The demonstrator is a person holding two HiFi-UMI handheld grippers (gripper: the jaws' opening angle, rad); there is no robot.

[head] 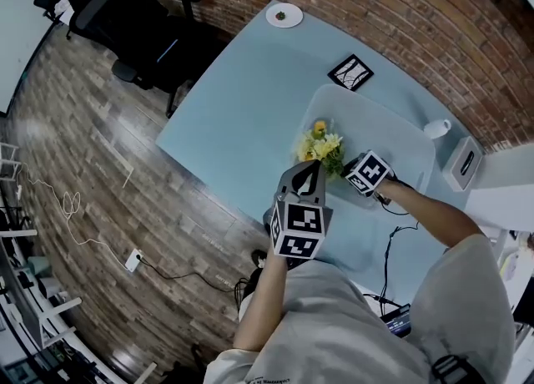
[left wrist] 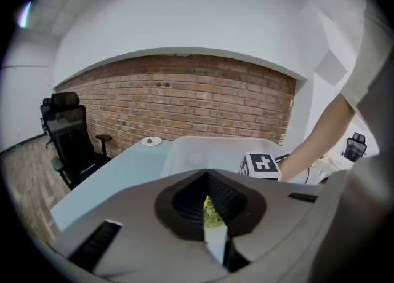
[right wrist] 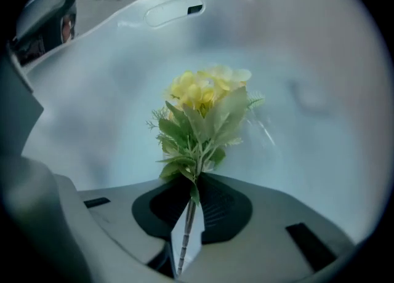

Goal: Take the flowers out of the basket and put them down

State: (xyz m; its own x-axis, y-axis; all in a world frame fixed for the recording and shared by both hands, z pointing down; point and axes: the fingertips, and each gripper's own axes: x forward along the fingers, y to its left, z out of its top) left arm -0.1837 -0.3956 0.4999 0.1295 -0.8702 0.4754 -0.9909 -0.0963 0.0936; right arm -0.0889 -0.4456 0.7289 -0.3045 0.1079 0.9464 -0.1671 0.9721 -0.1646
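Note:
A small bunch of yellow flowers (head: 321,147) with green leaves stands up inside the translucent white basket (head: 392,136) on the pale blue table. My right gripper (head: 346,165) reaches steeply down into the basket. In the right gripper view the jaws are shut on the thin stem, and the flowers (right wrist: 203,115) rise above my right gripper (right wrist: 191,214) against the basket wall (right wrist: 308,60). My left gripper (head: 310,175) hovers at the basket's near left rim, just beside the flowers. Its jaws (left wrist: 212,223) look shut with nothing in them. A bit of green shows beyond them.
Toward the table's far end lie a white plate (head: 284,15) and a black-and-white card (head: 350,72). A white mug (head: 437,128) and a grey box (head: 464,163) sit right of the basket. Black office chairs (head: 125,15) stand on the wood floor to the left.

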